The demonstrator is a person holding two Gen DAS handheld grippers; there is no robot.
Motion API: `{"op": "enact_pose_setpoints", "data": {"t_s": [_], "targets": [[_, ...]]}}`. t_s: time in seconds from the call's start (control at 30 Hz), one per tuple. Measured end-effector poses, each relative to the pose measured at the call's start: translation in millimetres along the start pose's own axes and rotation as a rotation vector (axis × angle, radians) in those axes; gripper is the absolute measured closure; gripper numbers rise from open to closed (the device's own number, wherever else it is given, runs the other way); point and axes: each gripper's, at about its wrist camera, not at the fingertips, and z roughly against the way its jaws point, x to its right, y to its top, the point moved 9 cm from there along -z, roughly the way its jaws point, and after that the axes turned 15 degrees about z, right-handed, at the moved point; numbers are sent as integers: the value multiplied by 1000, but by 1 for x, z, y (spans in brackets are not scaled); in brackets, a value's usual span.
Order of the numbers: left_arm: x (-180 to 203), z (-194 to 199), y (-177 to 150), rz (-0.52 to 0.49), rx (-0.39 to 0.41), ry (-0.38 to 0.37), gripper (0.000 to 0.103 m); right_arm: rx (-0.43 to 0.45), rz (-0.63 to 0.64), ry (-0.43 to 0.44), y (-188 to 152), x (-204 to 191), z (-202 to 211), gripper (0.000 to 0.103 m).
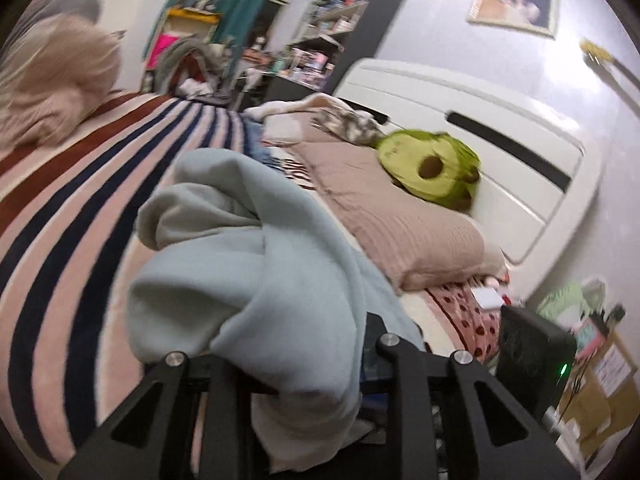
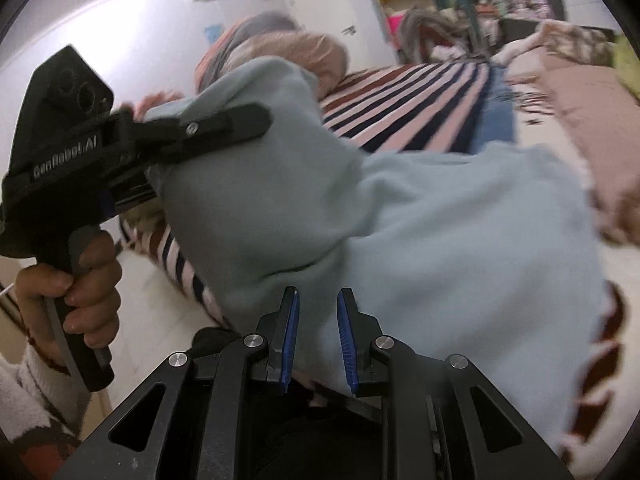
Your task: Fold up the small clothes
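A pale blue garment [image 1: 256, 264] hangs bunched over my left gripper [image 1: 304, 360], which is shut on it; the cloth hides the fingertips. In the right wrist view the same garment [image 2: 440, 240] drapes from the left gripper [image 2: 240, 120], held raised at the left, down onto the bed. My right gripper [image 2: 318, 320] is open with blue pads [image 2: 290, 336] a small gap apart, just in front of the garment's lower fold, holding nothing.
A striped blanket [image 1: 80, 208] covers the bed. A beige pillow [image 1: 400, 220] with an avocado plush [image 1: 432, 168] lies by the white headboard [image 1: 480, 120]. A pink bundle [image 1: 52, 80] sits at the far left. Shelves [image 1: 328, 20] stand behind.
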Motion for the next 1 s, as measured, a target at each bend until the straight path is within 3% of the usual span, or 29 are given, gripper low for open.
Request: {"op": "enact_pose_setpoints", "data": {"t_s": [0.27, 0.43, 0.53, 0.63, 0.77, 0.83, 0.87, 0.93, 1.0], "targets": [[43, -51, -46, -118, -152, -4, 82, 74, -82, -208, -13, 75, 73, 86], [48, -69, -74, -151, -229, 15, 81, 104, -122, -273, -17, 98, 97, 86], [54, -74, -80, -157, -253, 1, 75, 116, -136, -288, -18, 104, 104, 86], [60, -70, -81, -160, -267, -26, 60, 120, -140, -290, -17, 105, 108, 86], [74, -46, -75, -128, -265, -137, 44, 120, -131, -278, -14, 103, 106, 80], [78, -29, -68, -104, -245, -183, 44, 120, -115, -281, -9, 98, 107, 78], [79, -22, -66, -102, -231, -186, 44, 126, -108, -281, -6, 97, 108, 73], [74, -5, -56, -104, -188, -166, 44, 148, -97, -269, 5, 89, 110, 64], [65, 7, -47, -105, -153, -137, 43, 166, -79, -256, 15, 81, 111, 61]]}}
